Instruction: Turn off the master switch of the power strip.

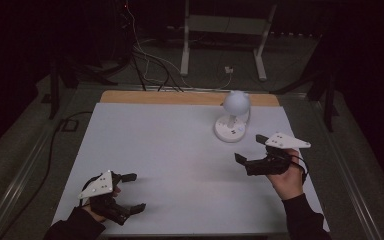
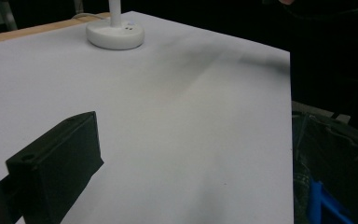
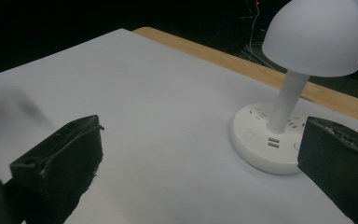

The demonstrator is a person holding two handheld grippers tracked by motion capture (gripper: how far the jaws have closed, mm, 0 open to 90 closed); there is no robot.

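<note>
Lamp count: one white lamp [image 1: 234,117] is seen, in the upper right of the high view, on the far right part of the counter [image 1: 170,165].
Lamp axis: the stem [image 3: 289,100] stands nearly upright, so the long axis runs up from the round base [image 3: 261,140]; in the right tool view it leans slightly to the right toward the top.
Lamp pointing: the dome shade [image 3: 324,35] is turned mouth-down over the base; in the high view the shade hides part of the base's far side.
Lamp base: two small ports and rows of socket slots are seen on its top in the right tool view; in the left tool view the base [image 2: 115,35] sits at the upper left of the frame.
Lamp cord: one thin white cord [image 1: 248,116] is seen at the right of the shade in the high view.
Tools: two are counted, one in each hand.
Left tool [image 1: 130,192]: seen at the lower left of the high view, jaws spread wide, nothing between them, well apart from the lamp.
Right tool [image 1: 250,147]: seen at the right of the high view, just below the lamp, jaws spread wide, nothing gripped; in its own view the base lies between the two jaws but farther off, not touched.
Counter: one white sheet is seen, with a wooden strip [image 1: 180,97] along the far edge.
Hands: two are seen, entering from the bottom of the high view.
</note>
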